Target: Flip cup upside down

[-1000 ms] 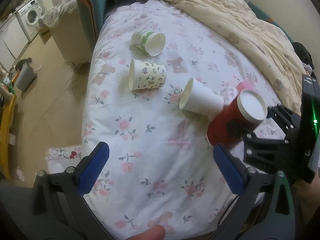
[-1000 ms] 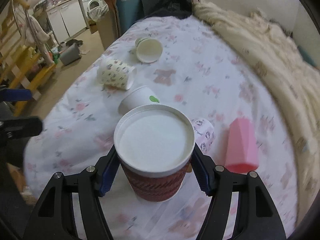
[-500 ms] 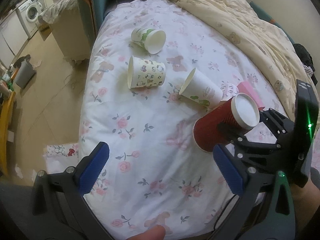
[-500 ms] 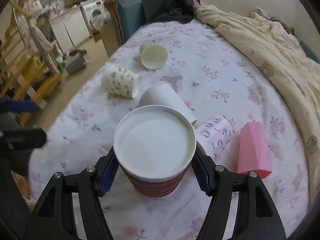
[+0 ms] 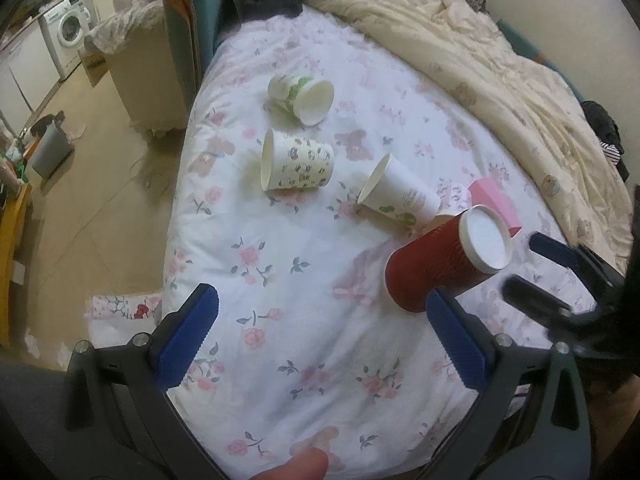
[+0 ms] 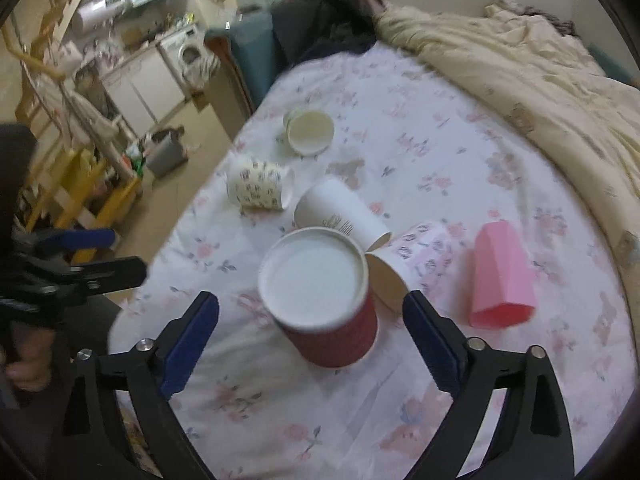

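A red ribbed paper cup (image 6: 332, 300) stands upside down on the floral bedsheet (image 6: 440, 152), its white base facing up; it also shows in the left wrist view (image 5: 444, 260). My right gripper (image 6: 310, 340) is open, its blue pads apart on either side of the cup and not touching it. In the left wrist view the right gripper (image 5: 532, 264) sits just right of the cup. My left gripper (image 5: 320, 336) is open and empty over the sheet near the bed's front edge.
Several paper cups lie on their sides: a white one (image 6: 340, 216), a patterned one (image 6: 258, 190), a green-print one (image 6: 310, 132), and another patterned one (image 6: 404, 264) against the red cup. A pink cup (image 6: 500, 276) lies to the right. A cream duvet (image 6: 540, 64) covers the far side.
My right gripper has opened and let go of the red cup, which now stands inverted on the sheet. The right gripper has drawn back a little. The left gripper has stayed open.
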A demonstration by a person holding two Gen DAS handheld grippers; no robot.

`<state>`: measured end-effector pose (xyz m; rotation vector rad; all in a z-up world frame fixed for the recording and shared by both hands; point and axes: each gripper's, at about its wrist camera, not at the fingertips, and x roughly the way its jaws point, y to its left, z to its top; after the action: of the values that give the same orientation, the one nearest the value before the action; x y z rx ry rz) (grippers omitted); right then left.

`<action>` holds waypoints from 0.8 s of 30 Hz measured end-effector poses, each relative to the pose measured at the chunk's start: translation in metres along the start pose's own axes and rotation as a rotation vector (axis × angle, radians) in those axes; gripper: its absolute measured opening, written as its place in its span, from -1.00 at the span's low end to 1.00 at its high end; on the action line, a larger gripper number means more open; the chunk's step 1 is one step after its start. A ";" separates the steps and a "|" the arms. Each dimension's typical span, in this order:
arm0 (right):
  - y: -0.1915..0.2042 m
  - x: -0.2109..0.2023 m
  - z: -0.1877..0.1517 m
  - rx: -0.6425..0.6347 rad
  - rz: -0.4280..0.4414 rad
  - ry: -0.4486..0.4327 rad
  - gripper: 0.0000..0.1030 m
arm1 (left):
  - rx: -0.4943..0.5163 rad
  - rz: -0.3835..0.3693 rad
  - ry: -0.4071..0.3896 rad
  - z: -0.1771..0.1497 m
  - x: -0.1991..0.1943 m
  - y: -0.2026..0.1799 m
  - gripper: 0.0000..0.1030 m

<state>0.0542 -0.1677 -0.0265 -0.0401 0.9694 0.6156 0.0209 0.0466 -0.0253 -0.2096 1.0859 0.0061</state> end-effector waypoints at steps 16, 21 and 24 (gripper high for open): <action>0.015 -0.088 -0.074 0.159 -0.232 -0.209 0.89 | 0.091 0.062 -0.317 -0.056 -0.068 -0.029 0.99; 0.017 -0.089 -0.080 0.139 -0.284 -0.231 0.89 | 0.155 0.072 -0.301 -0.067 -0.060 -0.039 0.99; 0.008 -0.085 -0.080 0.188 -0.283 -0.236 0.89 | 0.154 0.079 -0.297 -0.068 -0.055 -0.042 0.99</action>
<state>-0.0457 -0.2257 -0.0046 0.0602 0.7710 0.2603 -0.0595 -0.0009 -0.0003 -0.0252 0.7933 0.0239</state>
